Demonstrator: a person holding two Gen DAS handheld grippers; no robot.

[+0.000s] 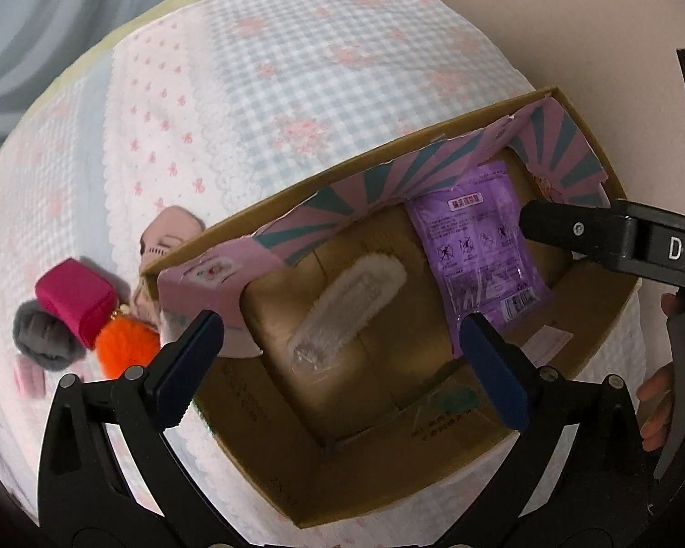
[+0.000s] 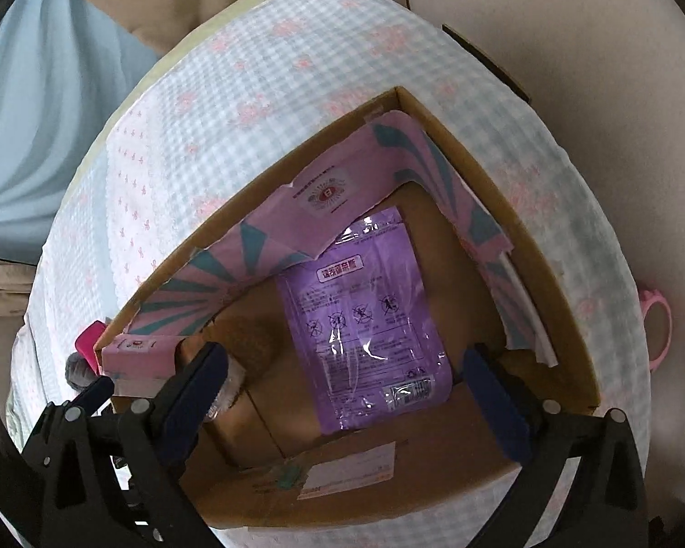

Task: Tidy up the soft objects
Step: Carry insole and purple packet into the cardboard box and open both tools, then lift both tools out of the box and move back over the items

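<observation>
Both tools, left tool (image 1: 340, 342) and right tool (image 2: 347, 374), are hanging released over the cardboard box (image 1: 434, 466). Purple packet (image 2: 365, 319) and white fluffy piece (image 1: 347, 306) are lying inside; orange pompom (image 1: 125, 347), pink pouch (image 1: 75, 301) and grey pompom (image 1: 43, 338) are waiting outside on the table (image 1: 274, 91).

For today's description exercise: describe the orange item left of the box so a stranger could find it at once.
Start at the open cardboard box on the checked cloth. Just outside its left wall lies a small cluster of soft things. The orange pom-pom is the fluffy bright ball beside a magenta pouch and a grey ball, the only orange thing there.
</observation>
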